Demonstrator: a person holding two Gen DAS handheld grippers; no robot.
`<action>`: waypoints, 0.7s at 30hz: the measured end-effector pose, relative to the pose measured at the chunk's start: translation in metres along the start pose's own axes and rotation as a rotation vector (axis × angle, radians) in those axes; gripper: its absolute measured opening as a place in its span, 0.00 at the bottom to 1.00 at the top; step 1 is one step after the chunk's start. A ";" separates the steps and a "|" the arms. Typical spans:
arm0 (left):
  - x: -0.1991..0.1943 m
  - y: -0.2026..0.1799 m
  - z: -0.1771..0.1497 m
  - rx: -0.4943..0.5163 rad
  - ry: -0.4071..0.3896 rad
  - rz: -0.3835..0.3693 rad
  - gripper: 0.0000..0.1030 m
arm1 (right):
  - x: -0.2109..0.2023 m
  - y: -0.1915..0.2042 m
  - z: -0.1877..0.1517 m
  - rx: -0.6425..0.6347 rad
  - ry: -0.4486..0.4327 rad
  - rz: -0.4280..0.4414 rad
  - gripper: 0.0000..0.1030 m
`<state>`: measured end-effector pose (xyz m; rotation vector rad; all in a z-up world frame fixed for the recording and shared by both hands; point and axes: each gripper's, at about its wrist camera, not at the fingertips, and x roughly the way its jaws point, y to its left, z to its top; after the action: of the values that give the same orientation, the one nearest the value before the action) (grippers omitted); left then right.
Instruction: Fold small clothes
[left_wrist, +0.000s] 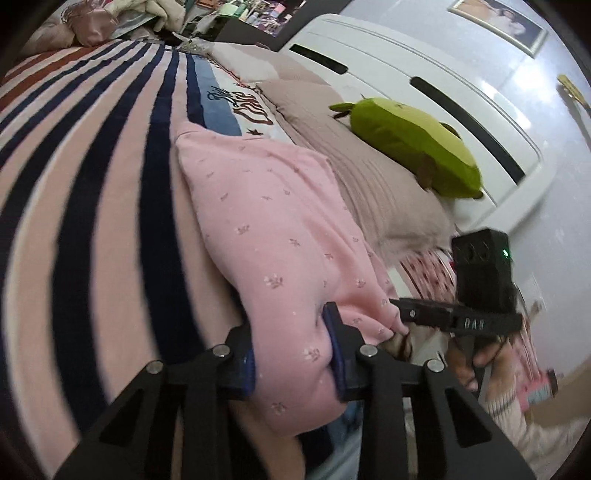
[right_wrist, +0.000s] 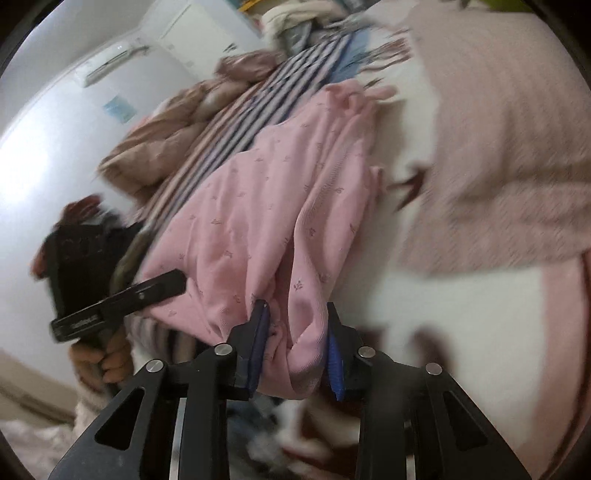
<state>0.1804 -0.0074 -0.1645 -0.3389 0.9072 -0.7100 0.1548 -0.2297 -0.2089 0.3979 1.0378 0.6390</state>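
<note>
Between both tongs' blue pads bunches the pink garment.

Black tongs, blue pads, silver screws.

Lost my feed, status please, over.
Left gripper and right gripper both clamped on pink garment. Garment bunched on striped blanket. Nothing blocking.

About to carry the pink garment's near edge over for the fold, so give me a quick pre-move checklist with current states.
1. Left gripper has fabric between its pads: ok.
2. Right gripper has fabric between its pads: ok.
3. Both hold the same pink garment: ok.
4. Garment lying flat on the striped blanket: not ok, bunched and creased.
5. Far edge free of the beige pillow: cannot tell.
6. Green plush toy clear of the garment: ok.
</note>
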 end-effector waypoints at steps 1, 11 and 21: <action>-0.010 0.002 -0.008 0.000 0.009 -0.002 0.27 | 0.000 0.006 -0.005 -0.009 0.019 0.037 0.24; -0.056 0.031 -0.014 -0.006 0.048 0.009 0.74 | -0.006 0.021 0.017 0.001 -0.008 0.046 0.70; 0.019 0.073 0.048 -0.208 0.089 -0.071 0.39 | 0.067 -0.002 0.054 0.122 0.124 0.109 0.40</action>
<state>0.2574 0.0311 -0.1880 -0.5292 1.0612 -0.7012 0.2268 -0.1876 -0.2293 0.5294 1.1827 0.7063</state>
